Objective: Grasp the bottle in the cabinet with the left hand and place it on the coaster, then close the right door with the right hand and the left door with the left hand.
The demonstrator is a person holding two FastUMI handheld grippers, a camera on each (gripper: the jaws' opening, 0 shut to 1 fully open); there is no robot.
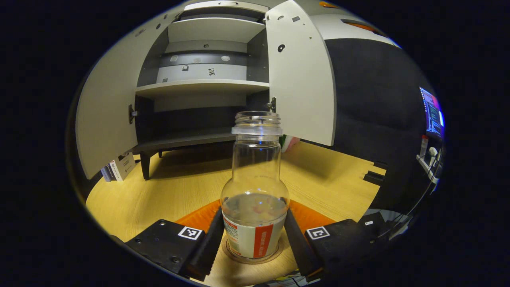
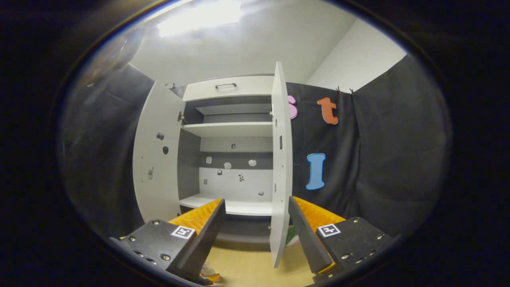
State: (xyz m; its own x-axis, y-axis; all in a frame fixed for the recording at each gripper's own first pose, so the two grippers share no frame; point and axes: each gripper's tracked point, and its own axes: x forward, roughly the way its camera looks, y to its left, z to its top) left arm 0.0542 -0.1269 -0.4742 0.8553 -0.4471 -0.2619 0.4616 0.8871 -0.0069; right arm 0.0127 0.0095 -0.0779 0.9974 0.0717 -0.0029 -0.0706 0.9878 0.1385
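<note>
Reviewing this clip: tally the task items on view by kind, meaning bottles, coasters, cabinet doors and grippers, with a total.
Bottles: 1, the bottle standing between the left gripper's jaws
Coasters: 1, the coaster under it
Cabinet doors: 2, left door and right door, both open
Grippers: 2, counting the right gripper
Total: 6

One bottle, one cabinet, two doors.

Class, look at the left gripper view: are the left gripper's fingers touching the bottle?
Cannot tell. In the left gripper view the fingers flank the bottle closely on both sides above the coaster, but neither a clear gap nor a firm press shows plainly.
</note>
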